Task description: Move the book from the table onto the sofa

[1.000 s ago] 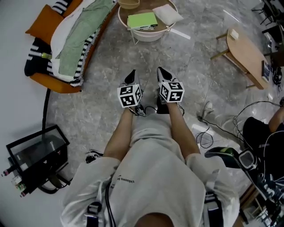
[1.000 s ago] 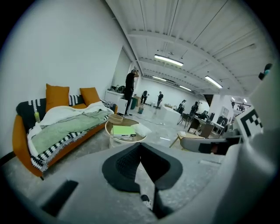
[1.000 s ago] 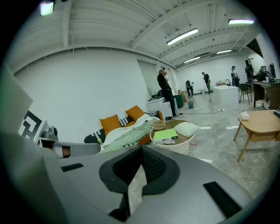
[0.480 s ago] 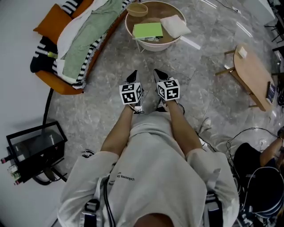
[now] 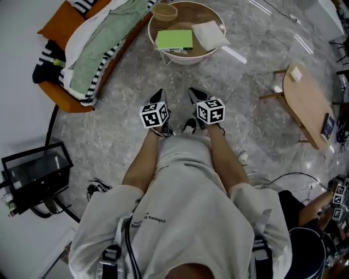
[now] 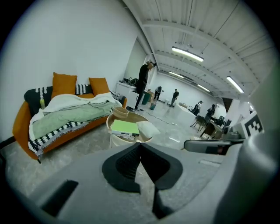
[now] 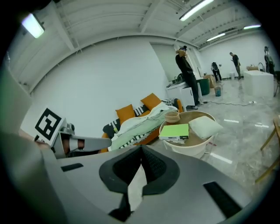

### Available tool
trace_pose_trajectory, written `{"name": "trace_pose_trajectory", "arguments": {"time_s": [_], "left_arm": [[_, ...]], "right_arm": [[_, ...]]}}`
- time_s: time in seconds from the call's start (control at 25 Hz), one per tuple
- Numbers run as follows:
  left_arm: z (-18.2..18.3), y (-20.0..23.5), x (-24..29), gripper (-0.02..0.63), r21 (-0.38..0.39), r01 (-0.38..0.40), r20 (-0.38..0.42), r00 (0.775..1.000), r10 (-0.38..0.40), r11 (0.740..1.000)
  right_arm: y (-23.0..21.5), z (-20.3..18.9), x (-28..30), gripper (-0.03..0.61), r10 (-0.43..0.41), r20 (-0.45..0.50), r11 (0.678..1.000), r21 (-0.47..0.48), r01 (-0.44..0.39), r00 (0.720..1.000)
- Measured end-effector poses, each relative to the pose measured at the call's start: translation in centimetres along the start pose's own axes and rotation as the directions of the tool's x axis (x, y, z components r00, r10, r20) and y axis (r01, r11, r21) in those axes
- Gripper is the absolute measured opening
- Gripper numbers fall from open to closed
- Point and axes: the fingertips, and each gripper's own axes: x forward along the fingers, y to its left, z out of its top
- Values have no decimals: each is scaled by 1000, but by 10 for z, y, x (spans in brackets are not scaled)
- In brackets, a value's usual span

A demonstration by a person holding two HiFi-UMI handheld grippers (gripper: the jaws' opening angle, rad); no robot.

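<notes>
A green book (image 5: 174,39) lies flat on a round white table (image 5: 185,58), between a wooden bowl (image 5: 164,11) and a white pillow (image 5: 210,34). Left of the table stands the orange sofa (image 5: 54,32), spread with a green blanket. My left gripper (image 5: 160,93) and right gripper (image 5: 194,92) are side by side over the floor, well short of the table, both shut and empty. The left gripper view shows its jaws (image 6: 141,146) meeting below the book (image 6: 124,127). In the right gripper view the jaws (image 7: 141,148) meet and the book (image 7: 176,131) is ahead to the right.
A low wooden side table (image 5: 305,95) stands at the right, and a black case (image 5: 35,177) is on the floor at the left. A white strip (image 5: 233,54) lies on the floor beside the round table. Cables run at the lower right. People stand far off (image 6: 142,83).
The person has walked forward over the stone floor with both grippers held shut in front. The black case and the side table have slid back in the head view.
</notes>
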Motion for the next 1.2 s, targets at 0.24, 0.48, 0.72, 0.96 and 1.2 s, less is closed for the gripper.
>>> {"name": "trace_pose_trajectory", "arguments": {"time_s": [0.24, 0.48, 0.72, 0.96, 1.2], "left_arm": [[3, -5, 4, 9, -38, -40, 28, 999, 41, 998], [-3, -16, 15, 9, -18, -42, -4, 999, 42, 999], [14, -22, 26, 9, 37, -16, 0, 1000, 16, 999], [28, -4, 34, 9, 11, -45, 12, 999, 45, 999], [34, 13, 51, 9, -9, -62, 2, 998, 63, 998]], "right_arm": [[-6, -8, -5, 5, 115, 3, 988, 103, -115, 993], [11, -33, -8, 5, 196, -114, 980, 4, -197, 974], [-5, -19, -2, 5, 169, -71, 985, 55, -166, 983], [-3, -9, 17, 6, 199, -85, 979, 53, -195, 976], [-8, -8, 43, 6, 209, -156, 978, 18, -208, 966]]}}
